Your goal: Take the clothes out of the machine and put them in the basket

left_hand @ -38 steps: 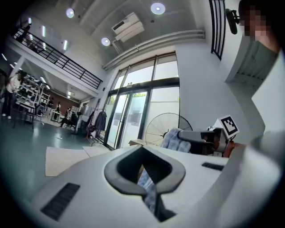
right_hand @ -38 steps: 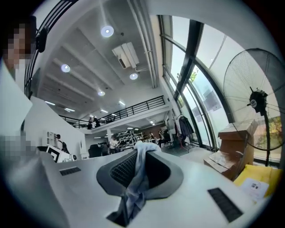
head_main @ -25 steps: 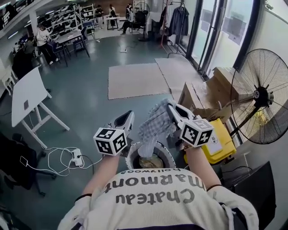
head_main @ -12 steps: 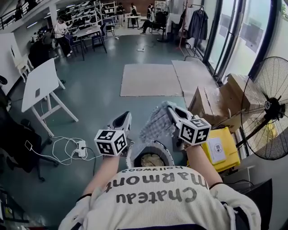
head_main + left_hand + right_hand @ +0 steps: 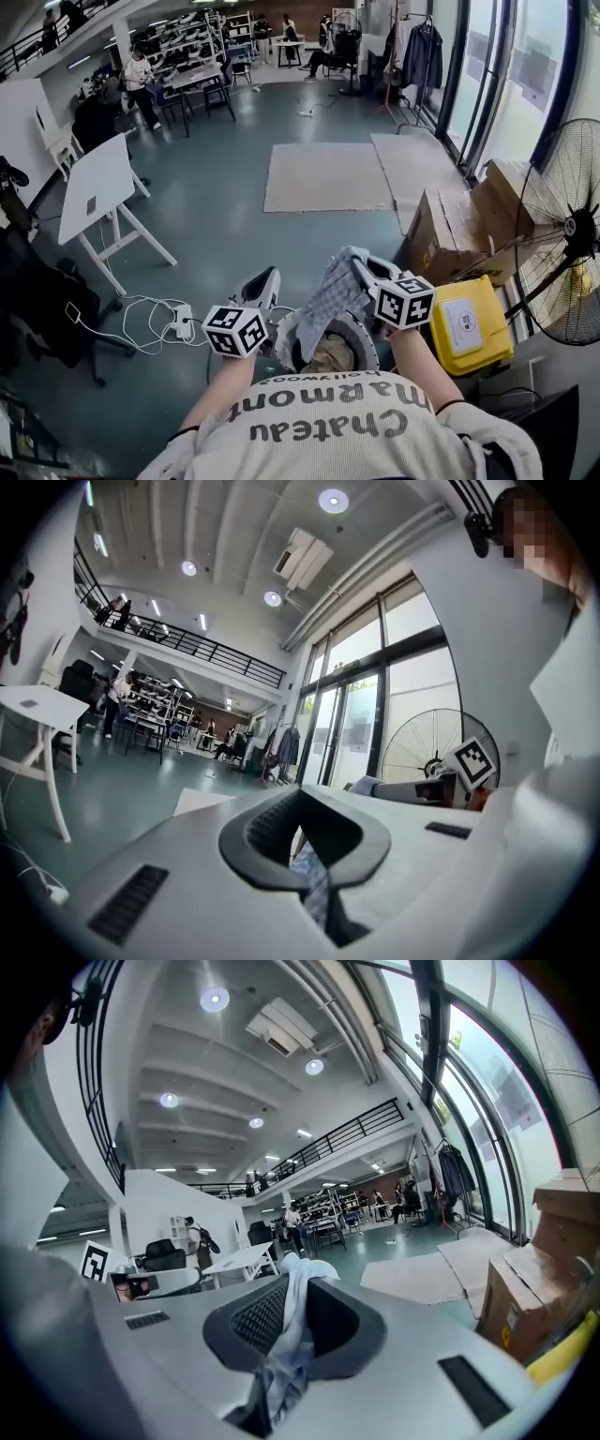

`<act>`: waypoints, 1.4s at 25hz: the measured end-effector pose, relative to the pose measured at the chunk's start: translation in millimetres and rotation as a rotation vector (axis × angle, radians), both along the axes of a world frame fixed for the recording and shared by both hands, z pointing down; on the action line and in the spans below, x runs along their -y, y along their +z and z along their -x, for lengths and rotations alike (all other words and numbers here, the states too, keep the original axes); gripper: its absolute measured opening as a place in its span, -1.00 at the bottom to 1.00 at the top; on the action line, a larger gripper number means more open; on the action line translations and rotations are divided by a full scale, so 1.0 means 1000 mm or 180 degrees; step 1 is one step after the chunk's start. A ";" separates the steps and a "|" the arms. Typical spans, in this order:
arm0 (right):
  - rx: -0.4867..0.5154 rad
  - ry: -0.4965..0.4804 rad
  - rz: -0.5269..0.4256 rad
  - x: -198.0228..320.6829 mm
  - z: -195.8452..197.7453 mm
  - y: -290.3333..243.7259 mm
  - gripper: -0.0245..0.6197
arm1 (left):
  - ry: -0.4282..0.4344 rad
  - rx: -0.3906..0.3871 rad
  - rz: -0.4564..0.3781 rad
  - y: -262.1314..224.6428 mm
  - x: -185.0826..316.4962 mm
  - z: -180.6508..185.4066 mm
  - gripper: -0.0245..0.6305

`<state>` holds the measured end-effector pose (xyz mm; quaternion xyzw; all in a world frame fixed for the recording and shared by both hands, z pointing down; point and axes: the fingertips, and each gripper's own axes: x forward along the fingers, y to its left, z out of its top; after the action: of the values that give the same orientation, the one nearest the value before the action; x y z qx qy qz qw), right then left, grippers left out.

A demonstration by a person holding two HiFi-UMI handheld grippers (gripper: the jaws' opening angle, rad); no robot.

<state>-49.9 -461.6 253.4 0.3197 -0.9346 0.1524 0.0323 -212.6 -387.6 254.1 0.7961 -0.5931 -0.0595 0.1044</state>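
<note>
Head view: checked cloth (image 5: 330, 295) hangs lengthwise down from the right gripper (image 5: 366, 266), straight above the round basket (image 5: 367, 339).
Right fingers (image 5: 246, 1321): nearly together, pinching the cloth's top.
Left gripper (image 5: 264, 283): fingers together, nothing pinched, just beside the cloth.
Coming move: probably straight down, right hand nearer.

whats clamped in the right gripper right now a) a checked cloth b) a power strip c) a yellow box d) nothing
A: the right gripper has its jaws shut on a checked cloth, which runs up between the pads in its own view and hangs from it in the head view.
</note>
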 end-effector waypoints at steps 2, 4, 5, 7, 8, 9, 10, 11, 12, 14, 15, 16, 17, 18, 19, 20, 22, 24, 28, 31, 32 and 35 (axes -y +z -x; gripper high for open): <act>-0.0080 -0.0014 0.0123 -0.003 -0.003 0.022 -0.73 | -0.0050 0.0033 0.0145 0.024 -0.002 0.001 -0.90; -0.0150 -0.0010 0.0277 -0.010 -0.006 0.049 -0.73 | -0.0091 -0.0067 0.0279 0.051 -0.006 0.003 -0.90; -0.0182 0.0007 0.0352 -0.013 -0.006 0.062 -0.73 | -0.0099 -0.0157 0.0328 0.062 -0.007 0.005 -0.90; -0.0231 0.0059 0.0501 -0.016 -0.003 0.083 -0.73 | -0.0042 -0.0285 0.0392 0.079 -0.008 0.007 -0.90; -0.0254 0.0082 0.0573 -0.018 -0.002 0.093 -0.73 | 0.0018 -0.0280 0.0413 0.085 -0.008 0.006 -0.90; -0.0285 0.0102 0.0637 -0.019 0.000 0.103 -0.73 | 0.0074 -0.0232 0.0443 0.092 -0.008 0.004 -0.90; -0.0327 0.0124 0.0692 -0.021 0.001 0.112 -0.73 | 0.0115 -0.0164 0.0493 0.099 -0.008 0.004 -0.90; -0.0374 0.0148 0.0741 -0.022 0.003 0.122 -0.73 | 0.0145 -0.0096 0.0556 0.108 -0.007 0.004 -0.90; -0.0416 0.0173 0.0785 -0.023 0.006 0.132 -0.73 | 0.0175 -0.0037 0.0614 0.116 -0.007 0.005 -0.90; -0.0463 0.0214 0.0869 -0.023 0.012 0.148 -0.73 | 0.0262 0.0040 0.0665 0.129 -0.005 0.007 -0.90; -0.0470 0.0229 0.0908 -0.020 0.015 0.155 -0.73 | 0.0318 0.0052 0.0667 0.134 -0.003 0.007 -0.90; -0.0473 0.0244 0.0944 -0.017 0.017 0.160 -0.73 | 0.0375 0.0049 0.0672 0.139 0.000 0.006 -0.90; -0.0474 0.0259 0.0983 -0.013 0.019 0.166 -0.73 | 0.0427 0.0041 0.0690 0.145 0.003 0.006 -0.90; -0.0478 0.0275 0.1029 -0.011 0.021 0.173 -0.73 | 0.0467 0.0040 0.0733 0.152 0.005 0.006 -0.90; -0.0485 0.0289 0.1082 -0.010 0.022 0.180 -0.73 | 0.0488 0.0054 0.0805 0.161 0.005 0.007 -0.90; -0.0496 0.0303 0.1140 -0.011 0.023 0.188 -0.73 | 0.0492 0.0078 0.0900 0.172 0.005 0.009 -0.90; -0.0515 0.0337 0.1259 -0.015 0.025 0.205 -0.73 | 0.0494 0.0134 0.1102 0.193 0.003 0.014 -0.90; -0.0524 0.0392 0.1379 -0.018 0.022 0.223 -0.73 | 0.0515 0.0182 0.1251 0.212 0.004 0.017 -0.90; -0.0567 0.0487 0.1584 -0.012 0.013 0.262 -0.73 | 0.0620 0.0282 0.1459 0.249 0.016 0.019 -0.90; -0.0610 0.0531 0.1713 -0.006 0.010 0.293 -0.73 | 0.0679 0.0280 0.1636 0.280 0.023 0.019 -0.90; -0.0625 0.0550 0.1762 -0.004 0.008 0.304 -0.73 | 0.0704 0.0262 0.1706 0.291 0.023 0.017 -0.90; -0.0649 0.0593 0.1943 -0.007 0.003 0.338 -0.73 | 0.0824 0.0335 0.1928 0.322 0.016 0.008 -0.90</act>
<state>-53.1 -454.7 591.7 0.3929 -0.8046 0.3948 0.2058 -220.6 -403.9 576.3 0.7997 -0.4823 0.1744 0.3122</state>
